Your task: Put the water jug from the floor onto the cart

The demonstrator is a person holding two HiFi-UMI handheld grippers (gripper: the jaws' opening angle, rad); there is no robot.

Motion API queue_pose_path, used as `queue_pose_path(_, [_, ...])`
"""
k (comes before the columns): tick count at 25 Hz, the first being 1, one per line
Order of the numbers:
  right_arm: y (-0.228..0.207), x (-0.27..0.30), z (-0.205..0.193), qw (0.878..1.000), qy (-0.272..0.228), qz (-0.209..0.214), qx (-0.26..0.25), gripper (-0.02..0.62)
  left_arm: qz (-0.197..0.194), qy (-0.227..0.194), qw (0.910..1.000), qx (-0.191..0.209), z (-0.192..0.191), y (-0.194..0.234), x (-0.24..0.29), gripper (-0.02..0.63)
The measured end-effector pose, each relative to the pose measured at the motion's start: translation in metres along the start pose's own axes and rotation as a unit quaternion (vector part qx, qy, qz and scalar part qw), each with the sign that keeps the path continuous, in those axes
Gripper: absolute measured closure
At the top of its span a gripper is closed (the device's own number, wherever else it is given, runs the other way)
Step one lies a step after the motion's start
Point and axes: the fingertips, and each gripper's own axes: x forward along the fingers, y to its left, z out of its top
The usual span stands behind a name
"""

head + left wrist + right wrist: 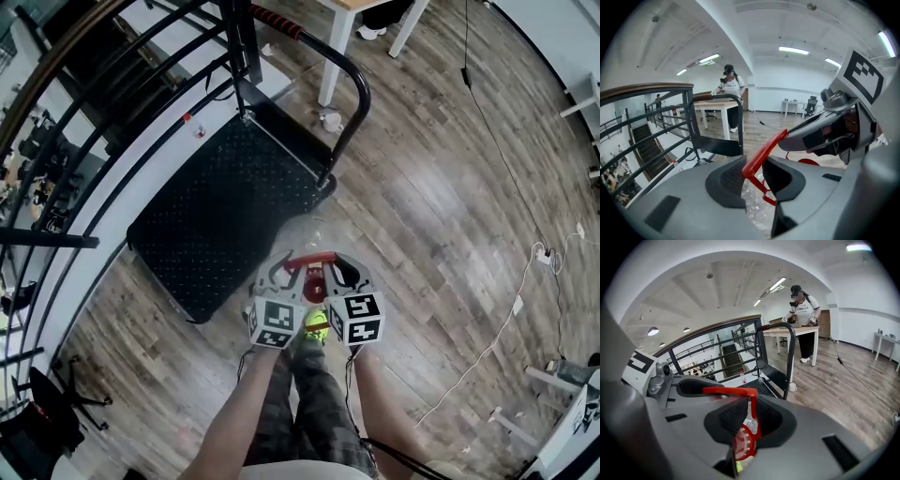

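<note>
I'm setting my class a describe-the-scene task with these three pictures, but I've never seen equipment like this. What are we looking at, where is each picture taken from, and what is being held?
There is no robot here: a person holds a two-jaw gripper in each hand. The head view comes from a camera on the person's head, looking steeply down at their arms and the wooden floor. The other two pictures come from a camera riding on each gripper, looking along its jaws. The cubes with square markers are parts of the grippers.

The left gripper and the right gripper are both clamped on the red handle of a clear water jug. The black flat cart, with its push bar, stands just ahead. The jug is not on it yet.
</note>
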Motion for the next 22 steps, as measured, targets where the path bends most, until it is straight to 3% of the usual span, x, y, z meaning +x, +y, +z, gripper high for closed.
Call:
queue_pose_path(14, [0.056,-0.061,0.101,0.999,-0.03,0.003,-0.013,0.537,0.011,-0.029,0.9995,0.009,0.094,0.028,-0.087,0.499])
queue_pose_path(22, [0.086,-0.095,0.133,0.999,-0.041,0.0,-0.012,0.538,0.005,-0.034,0.9993,0.016,0.126,0.032,-0.132,0.499])
